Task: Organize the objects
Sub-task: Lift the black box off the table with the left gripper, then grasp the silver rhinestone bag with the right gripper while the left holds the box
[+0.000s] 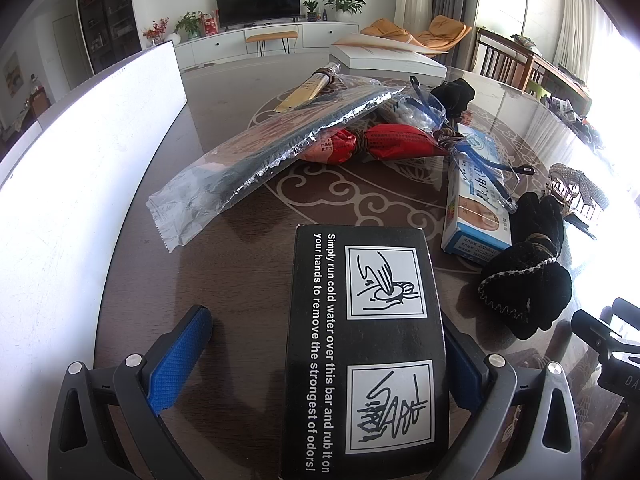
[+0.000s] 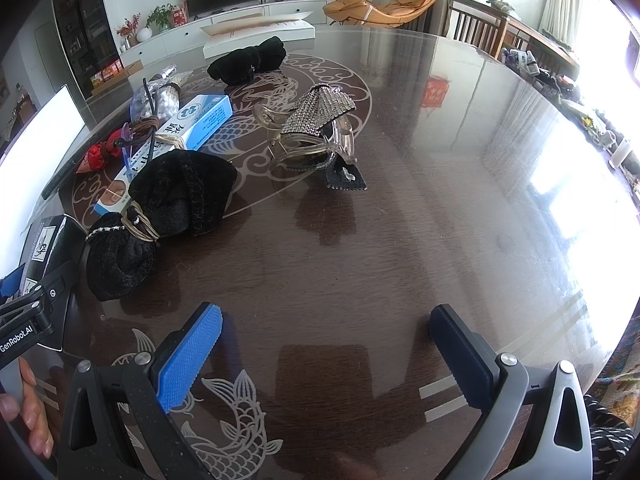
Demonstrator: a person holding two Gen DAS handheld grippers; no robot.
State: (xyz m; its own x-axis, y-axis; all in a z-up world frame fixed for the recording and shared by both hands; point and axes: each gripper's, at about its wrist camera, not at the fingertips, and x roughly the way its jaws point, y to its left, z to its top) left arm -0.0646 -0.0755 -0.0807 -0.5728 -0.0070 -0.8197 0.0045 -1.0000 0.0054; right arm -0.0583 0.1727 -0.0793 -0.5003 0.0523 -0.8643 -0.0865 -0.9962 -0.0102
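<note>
Left claw: fingers spread wide, black box sitting between them. The box lies against the right-hand finger; clear gap to the left blue pad, so it isn't clamped. The box rests flat on the desk, print side up (text about rubbing the bar under cold water).

Using the black box as the landmark:
- just past its far-left corner: foil packet, long, its far end propped up on the red pouch
- past its far-right corner: blue-and-white carton with blue-framed glasses lying across it
- right of it: black tied cloth bundle, touching the carton's near end
- far side of the pile: second black bundle, white flat box beyond that
- left of it: white panel along the desk edge

Right claw: fingers wide apart, nothing between them, over bare desk with the fish pattern. The rhinestone hair clip lies well ahead of it, apart from the pile. The black bundle is to its front-left, with the black box partly hidden behind that.

The person's fingers are visible at the lower-left edge of the right wrist view.
</note>
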